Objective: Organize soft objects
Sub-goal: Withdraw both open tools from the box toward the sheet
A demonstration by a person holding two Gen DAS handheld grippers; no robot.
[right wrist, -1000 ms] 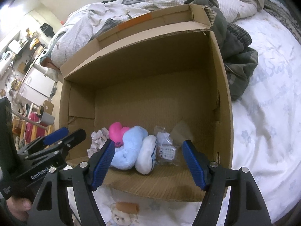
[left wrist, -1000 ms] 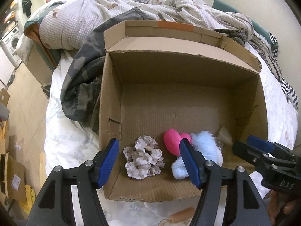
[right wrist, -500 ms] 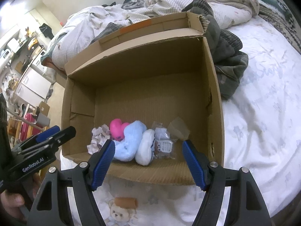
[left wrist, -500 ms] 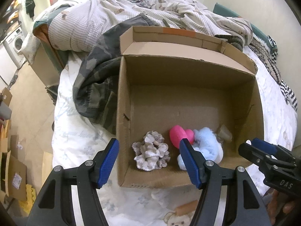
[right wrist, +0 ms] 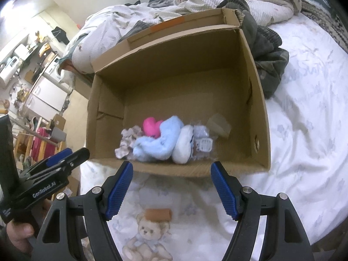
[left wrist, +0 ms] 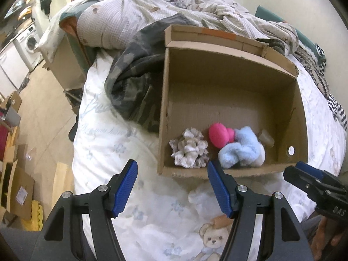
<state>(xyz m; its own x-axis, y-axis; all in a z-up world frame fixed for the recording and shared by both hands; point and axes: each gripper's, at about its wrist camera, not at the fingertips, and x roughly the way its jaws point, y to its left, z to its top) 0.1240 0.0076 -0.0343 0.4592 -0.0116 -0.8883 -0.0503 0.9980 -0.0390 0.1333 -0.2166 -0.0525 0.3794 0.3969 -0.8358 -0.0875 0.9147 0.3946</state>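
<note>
An open cardboard box stands on the bed. Along its near wall lie a beige floral scrunchie, a pink heart-shaped soft toy, a light blue fluffy sock, a white sock and a small clear packet. My left gripper is open and empty, just short of the box's near wall. My right gripper is open and empty, also outside the box.
A white bedsheet with a teddy bear print lies under both grippers. A camouflage garment sits left of the box, rumpled bedding behind it. The bed edge drops to the floor at left.
Both grippers have pulled back out of the box toward the near side. They now hang over the bedsheet in front of it. Both stayed open.
</note>
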